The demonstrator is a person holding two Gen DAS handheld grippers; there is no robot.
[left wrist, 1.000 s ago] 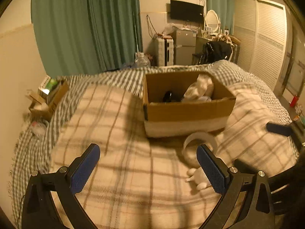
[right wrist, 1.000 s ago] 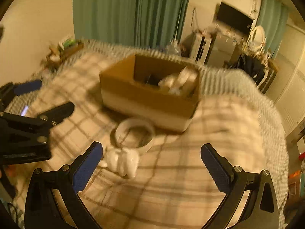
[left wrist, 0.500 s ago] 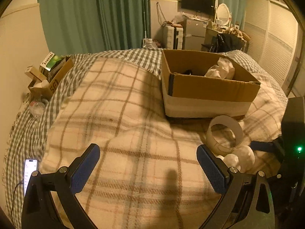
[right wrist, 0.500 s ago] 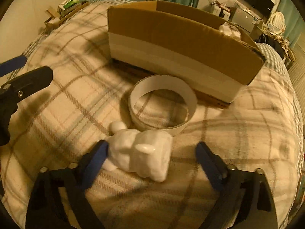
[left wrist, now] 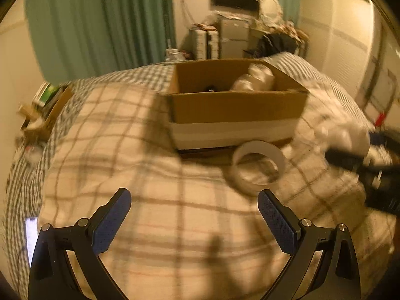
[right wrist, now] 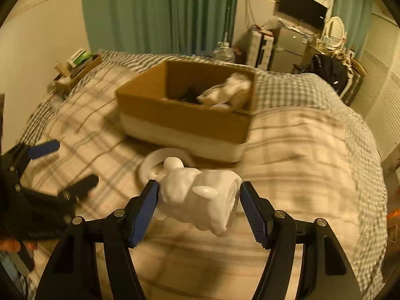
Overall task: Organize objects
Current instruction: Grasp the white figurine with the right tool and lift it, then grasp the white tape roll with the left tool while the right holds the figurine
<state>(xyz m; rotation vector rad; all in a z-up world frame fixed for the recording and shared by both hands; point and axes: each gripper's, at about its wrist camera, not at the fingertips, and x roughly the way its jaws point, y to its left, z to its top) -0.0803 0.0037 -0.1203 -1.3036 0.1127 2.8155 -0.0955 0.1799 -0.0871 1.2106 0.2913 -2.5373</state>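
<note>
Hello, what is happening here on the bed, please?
A person is tidying things into a cardboard box on the bed. The right gripper holds a white animal figurine between its pads, lifted above the plaid blanket. The left gripper is open and holds nothing. A white tape ring lies before the box.

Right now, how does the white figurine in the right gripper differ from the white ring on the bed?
The white figurine is solid and lumpy; the white ring is a hollow band. The figurine is held between the right gripper fingers; the ring rests on the blanket, ungripped. Both are white.
</note>
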